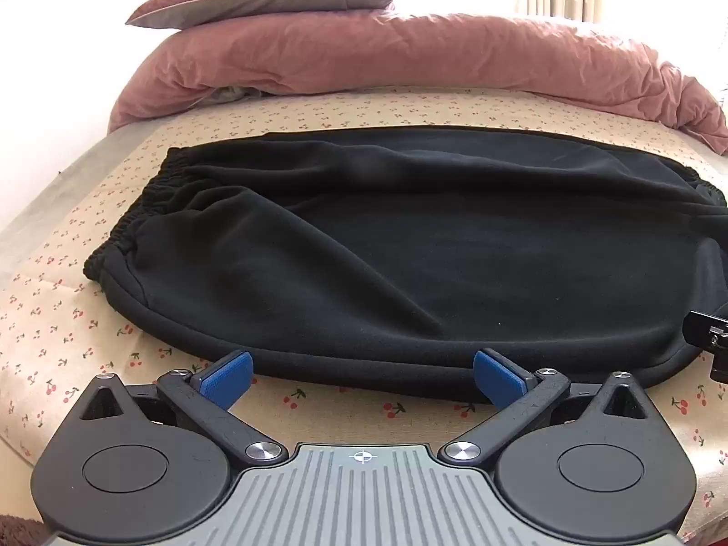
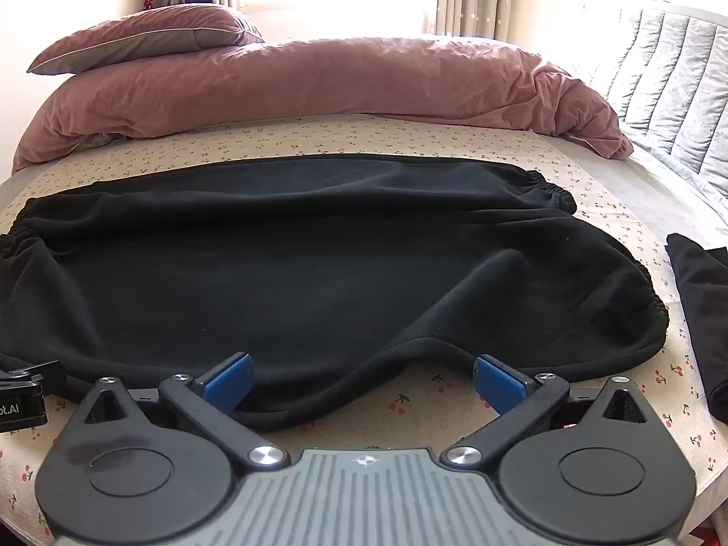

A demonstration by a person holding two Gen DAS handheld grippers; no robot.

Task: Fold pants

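Note:
Black pants [image 1: 409,255] lie across the bed, folded lengthwise, elastic waistband at the left in the left wrist view. In the right wrist view the pants [image 2: 318,264] end in gathered cuffs at the right. My left gripper [image 1: 363,375] is open and empty, its blue pads just short of the pants' near edge. My right gripper [image 2: 363,380] is open, its pads at the near edge, where the cloth sags between them. The right gripper's body shows at the right edge of the left wrist view [image 1: 710,341]; the left one's at the left of the right wrist view [image 2: 22,396].
The bed sheet [image 1: 54,332] is beige with small cherries. A pink duvet [image 2: 318,86] and a pillow [image 2: 145,36] lie along the far side. Another black garment [image 2: 700,309] lies at the right. A grey quilted headboard [image 2: 673,73] stands far right.

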